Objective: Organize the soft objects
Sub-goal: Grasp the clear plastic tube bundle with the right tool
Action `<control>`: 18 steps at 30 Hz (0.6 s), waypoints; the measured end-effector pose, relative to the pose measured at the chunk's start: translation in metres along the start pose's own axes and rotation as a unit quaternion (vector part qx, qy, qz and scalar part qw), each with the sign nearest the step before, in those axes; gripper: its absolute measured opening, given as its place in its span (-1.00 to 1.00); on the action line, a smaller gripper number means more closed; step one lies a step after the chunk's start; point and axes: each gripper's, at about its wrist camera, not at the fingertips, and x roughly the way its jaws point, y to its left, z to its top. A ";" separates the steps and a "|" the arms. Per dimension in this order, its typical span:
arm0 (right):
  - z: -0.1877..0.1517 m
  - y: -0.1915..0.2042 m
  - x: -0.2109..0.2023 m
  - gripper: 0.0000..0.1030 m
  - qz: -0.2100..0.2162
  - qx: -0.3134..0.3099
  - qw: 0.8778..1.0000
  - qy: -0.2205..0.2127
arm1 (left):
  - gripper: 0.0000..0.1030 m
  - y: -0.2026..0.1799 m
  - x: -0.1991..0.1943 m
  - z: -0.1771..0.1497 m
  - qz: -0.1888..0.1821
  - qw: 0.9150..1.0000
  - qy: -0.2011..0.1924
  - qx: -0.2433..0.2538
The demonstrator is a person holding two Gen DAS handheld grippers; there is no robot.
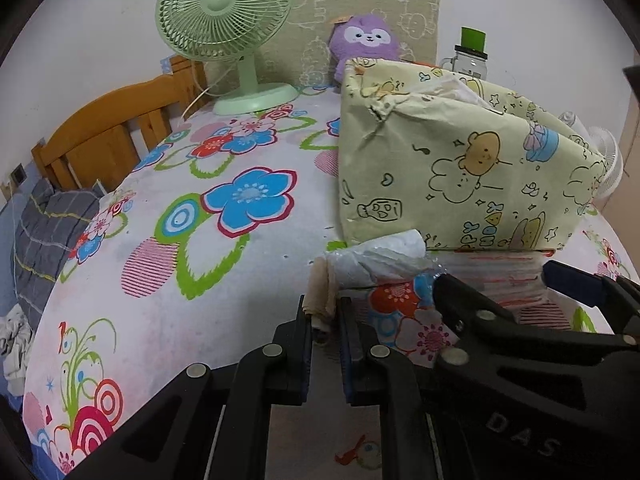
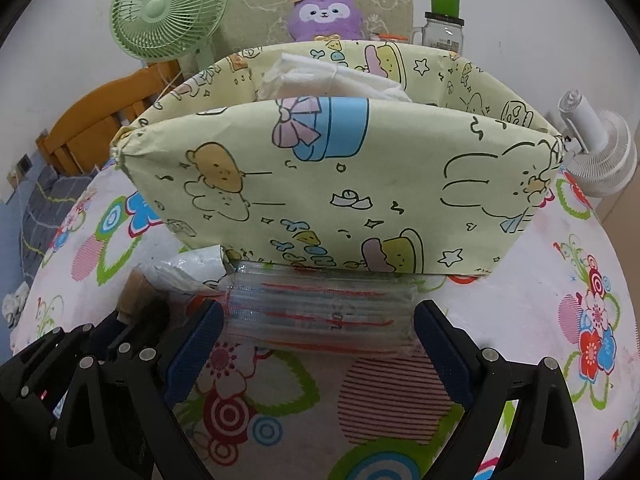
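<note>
A yellow fabric box point(image 1: 460, 152) with cartoon prints stands on the bed, with white cloth point(image 2: 332, 76) inside it. In front of it hangs a clear plastic pack point(image 2: 320, 300) with red stripes. My right gripper point(image 2: 320, 320) spans the pack, a blue pad touching each end. A crinkled white plastic bundle point(image 1: 372, 264) and a beige cloth roll point(image 1: 320, 300) join its left end. My left gripper point(image 1: 326, 320) is shut on the beige roll. In the left wrist view the right gripper point(image 1: 502, 280) reaches in from the right.
Against the back wall are a green desk fan point(image 1: 224, 36), a purple plush toy point(image 1: 364, 40), a patterned cushion point(image 1: 416, 8) and a jar with a green lid point(image 1: 472, 52). A white fan point(image 2: 600, 152) lies right of the box. The wooden bed frame point(image 1: 104, 128) and grey bedding point(image 1: 52, 232) are at left.
</note>
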 end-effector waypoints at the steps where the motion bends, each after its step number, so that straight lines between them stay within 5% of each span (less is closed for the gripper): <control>1: 0.000 -0.001 0.002 0.96 -0.001 0.003 1.000 0.001 | -0.83 0.000 0.000 0.000 -0.001 1.000 0.000 0.000; 18: -0.004 -0.012 -0.001 0.78 0.000 0.029 1.000 -0.001 | -0.87 -0.011 -0.006 -0.001 -0.012 1.000 -0.005 0.007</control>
